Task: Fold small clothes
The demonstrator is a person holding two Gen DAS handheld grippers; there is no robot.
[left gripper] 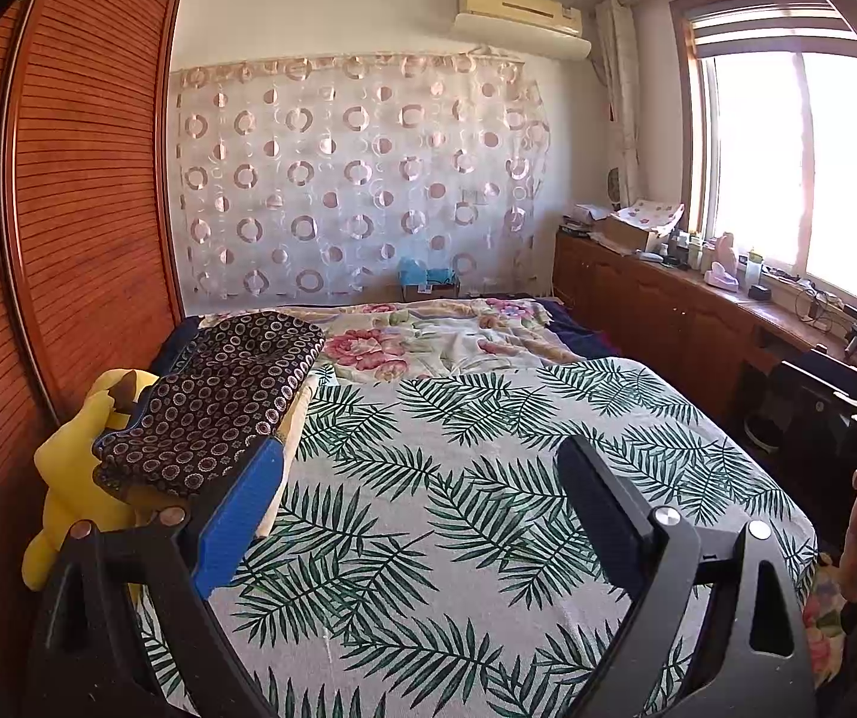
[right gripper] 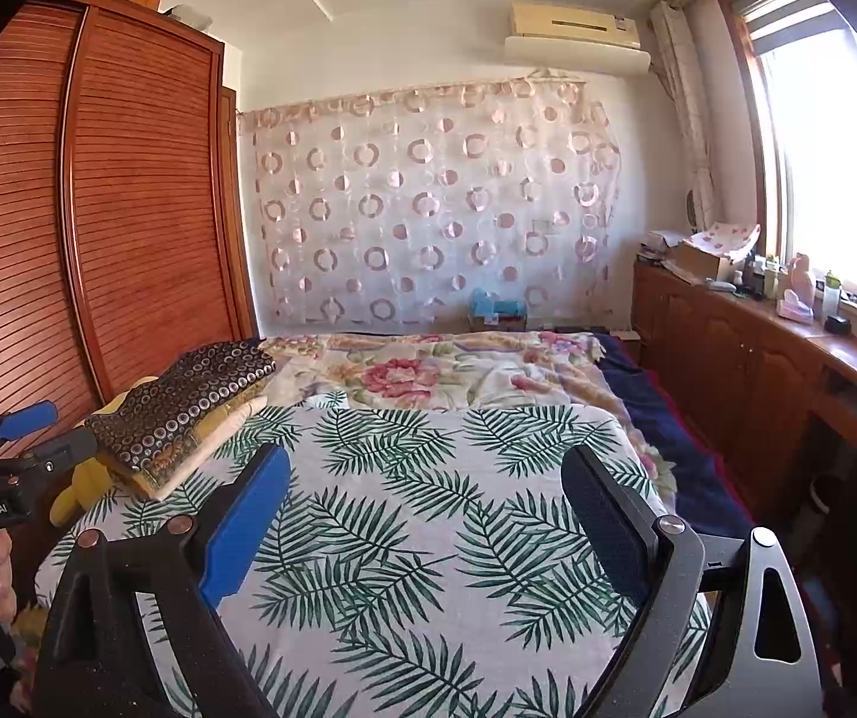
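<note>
Green palm fronds on a pale cloth [left gripper: 476,478] fill the bed under both your grippers, and no garment lies spread on it. Your left gripper [left gripper: 422,478] hangs above that cloth with its jaws wide apart and nothing between them; one pad is blue, the other black. Your right gripper [right gripper: 428,490] sits the same way over the same print, jaws apart and empty.

The folded clothes [left gripper: 213,395] are stacked at about ten o'clock from your left gripper, at the bed's left edge: a dark piece with small ring patterns on top, a cream layer under it. From the right wrist the stack [right gripper: 183,413] also shows at ten o'clock, with a yellowish edge between the dark top and the cream bottom. A yellow plush toy [left gripper: 63,472] sits just beside the pile, touching its outer side, against the slatted wooden wardrobe [left gripper: 69,191].

At twelve o'clock a floral blanket [left gripper: 428,341] covers the far half of the bed. For containers, there is a cardboard box [left gripper: 629,231] at two o'clock on the wooden sideboard [left gripper: 656,299] with a flowered cloth draped over it; you cannot tell what it holds. Small bottles [left gripper: 695,251] stand near it below the window.
</note>
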